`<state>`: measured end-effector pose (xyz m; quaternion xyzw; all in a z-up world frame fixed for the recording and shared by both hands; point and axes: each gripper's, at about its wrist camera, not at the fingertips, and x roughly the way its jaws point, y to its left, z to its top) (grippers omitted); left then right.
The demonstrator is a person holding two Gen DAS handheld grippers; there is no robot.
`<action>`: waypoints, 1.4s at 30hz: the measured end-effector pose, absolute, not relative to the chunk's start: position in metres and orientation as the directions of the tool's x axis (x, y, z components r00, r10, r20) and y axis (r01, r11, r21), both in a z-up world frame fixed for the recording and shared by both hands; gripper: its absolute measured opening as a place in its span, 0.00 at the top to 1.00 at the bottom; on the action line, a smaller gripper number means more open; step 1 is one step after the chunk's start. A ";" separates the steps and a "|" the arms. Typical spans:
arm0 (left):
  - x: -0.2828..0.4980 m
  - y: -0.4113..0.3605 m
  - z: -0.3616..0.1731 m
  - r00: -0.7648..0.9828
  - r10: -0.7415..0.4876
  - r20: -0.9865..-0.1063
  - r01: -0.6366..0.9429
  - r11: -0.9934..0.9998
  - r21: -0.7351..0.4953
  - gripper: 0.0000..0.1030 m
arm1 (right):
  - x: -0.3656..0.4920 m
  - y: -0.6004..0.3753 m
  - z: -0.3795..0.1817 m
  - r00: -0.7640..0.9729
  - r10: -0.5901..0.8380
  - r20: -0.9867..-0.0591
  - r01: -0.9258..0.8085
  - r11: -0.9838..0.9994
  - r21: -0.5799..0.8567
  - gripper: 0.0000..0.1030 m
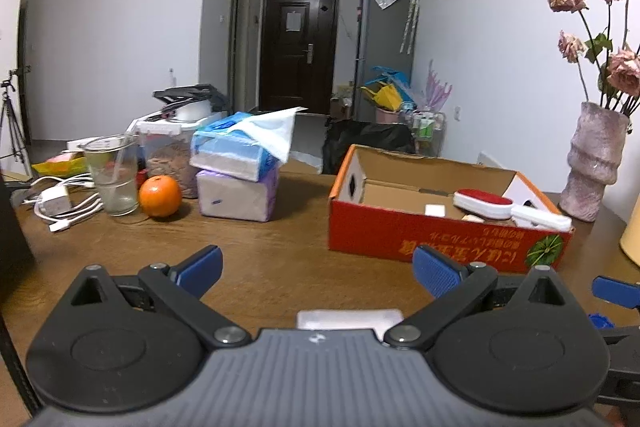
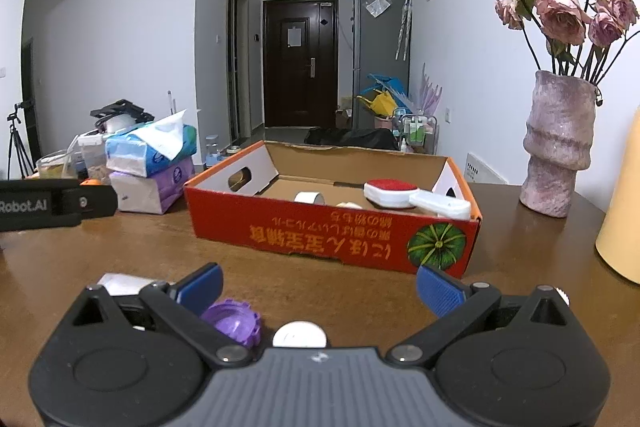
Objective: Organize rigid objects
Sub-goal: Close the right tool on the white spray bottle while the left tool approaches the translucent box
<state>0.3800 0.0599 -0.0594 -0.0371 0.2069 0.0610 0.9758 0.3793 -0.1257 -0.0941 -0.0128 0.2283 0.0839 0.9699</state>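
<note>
A red cardboard box (image 1: pixel 440 239) (image 2: pixel 320 227) stands open on the brown table. Inside it lie a white brush with a red pad (image 1: pixel 486 203) (image 2: pixel 394 193), a roll of white tape (image 2: pixel 310 197) and small white pieces. My left gripper (image 1: pixel 316 273) is open and holds nothing; a pale flat item (image 1: pixel 350 319) lies on the table just below it. My right gripper (image 2: pixel 318 287) is open too. A purple ribbed cap (image 2: pixel 232 321) and a white round lid (image 2: pixel 300 335) lie close under it, near its left finger.
On the left stand stacked tissue packs (image 1: pixel 236 179), an orange (image 1: pixel 160 195), a glass measuring cup (image 1: pixel 112 175) and white cables (image 1: pixel 64 205). A pink vase with dried roses (image 2: pixel 558 147) and a yellow object (image 2: pixel 622 223) stand at the right. The left gripper's body (image 2: pixel 48 205) shows at the right view's left edge.
</note>
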 end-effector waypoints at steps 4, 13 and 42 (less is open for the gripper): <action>0.369 0.064 -0.061 0.897 0.137 -0.420 -0.168 0.985 -0.036 0.00 | 0.368 -0.124 -0.097 0.879 0.149 -0.454 -0.164 0.986 0.007 0.00; 0.346 0.069 -0.069 0.886 0.156 -0.438 -0.178 0.984 -0.010 0.00 | 0.349 -0.118 -0.102 0.875 0.142 -0.463 -0.162 0.987 -0.003 0.00; 0.326 0.084 -0.076 0.876 0.224 -0.427 -0.229 0.973 0.041 0.00 | 0.334 -0.100 -0.115 0.856 0.129 -0.501 -0.159 0.987 -0.018 0.00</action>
